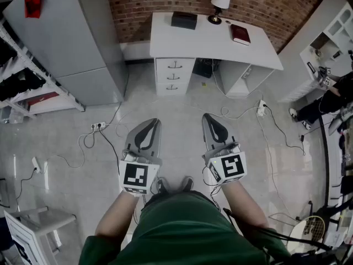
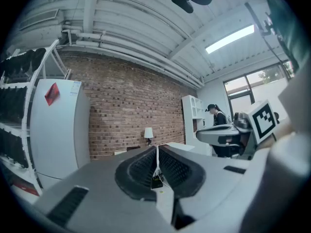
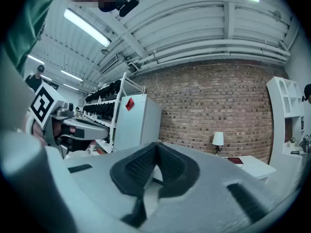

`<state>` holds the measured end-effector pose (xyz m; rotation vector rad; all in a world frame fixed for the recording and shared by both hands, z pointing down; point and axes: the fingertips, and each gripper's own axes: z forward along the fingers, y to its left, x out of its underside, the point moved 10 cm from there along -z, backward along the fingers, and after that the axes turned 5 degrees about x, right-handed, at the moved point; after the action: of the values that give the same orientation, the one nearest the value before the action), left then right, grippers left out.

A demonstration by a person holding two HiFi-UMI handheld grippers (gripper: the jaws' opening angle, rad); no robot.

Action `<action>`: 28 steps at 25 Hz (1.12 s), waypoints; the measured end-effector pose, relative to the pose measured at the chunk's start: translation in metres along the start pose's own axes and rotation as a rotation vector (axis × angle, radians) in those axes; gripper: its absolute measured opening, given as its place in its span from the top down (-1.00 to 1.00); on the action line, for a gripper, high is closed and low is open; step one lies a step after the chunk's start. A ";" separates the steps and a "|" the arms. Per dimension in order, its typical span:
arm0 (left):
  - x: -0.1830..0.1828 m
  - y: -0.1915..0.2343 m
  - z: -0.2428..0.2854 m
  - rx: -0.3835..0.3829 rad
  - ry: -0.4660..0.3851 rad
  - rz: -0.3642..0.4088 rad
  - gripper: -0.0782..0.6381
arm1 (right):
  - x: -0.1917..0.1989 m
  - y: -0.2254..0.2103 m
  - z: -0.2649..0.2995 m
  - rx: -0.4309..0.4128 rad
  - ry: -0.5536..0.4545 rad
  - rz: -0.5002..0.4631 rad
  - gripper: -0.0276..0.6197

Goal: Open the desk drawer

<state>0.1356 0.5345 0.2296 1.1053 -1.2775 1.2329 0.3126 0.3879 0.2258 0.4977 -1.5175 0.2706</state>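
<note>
- A grey fridge (image 1: pixel 71 37) stands at the left by the brick wall (image 1: pixel 143 4).
- The left gripper (image 1: pixel 149 125) is level, its jaws together on nothing.
- The white desk (image 1: pixel 209 40) stands well ahead; its three drawers (image 1: pixel 174 76) are all closed.
- The right gripper (image 1: pixel 209 119) is level, its jaws together and empty.
- A lamp (image 1: pixel 219 4) and a red book (image 1: pixel 240 33) are on the desk.

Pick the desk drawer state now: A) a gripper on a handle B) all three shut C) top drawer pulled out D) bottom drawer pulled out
B: the three drawer fronts sit flush in the desk, with the left gripper and right gripper well short of it.
</note>
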 end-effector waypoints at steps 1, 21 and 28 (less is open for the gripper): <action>-0.001 -0.003 -0.003 0.001 0.003 -0.009 0.75 | -0.002 -0.001 -0.006 0.002 0.002 0.001 0.91; -0.012 -0.078 0.015 -0.061 0.073 -0.032 0.75 | 0.018 -0.049 -0.056 -0.159 0.008 0.097 0.91; 0.002 -0.088 0.022 -0.105 0.118 -0.035 0.75 | 0.042 -0.066 -0.051 -0.180 0.034 0.146 0.91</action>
<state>0.2218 0.5073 0.2389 0.9618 -1.2141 1.1743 0.3906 0.3483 0.2588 0.2394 -1.5309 0.2512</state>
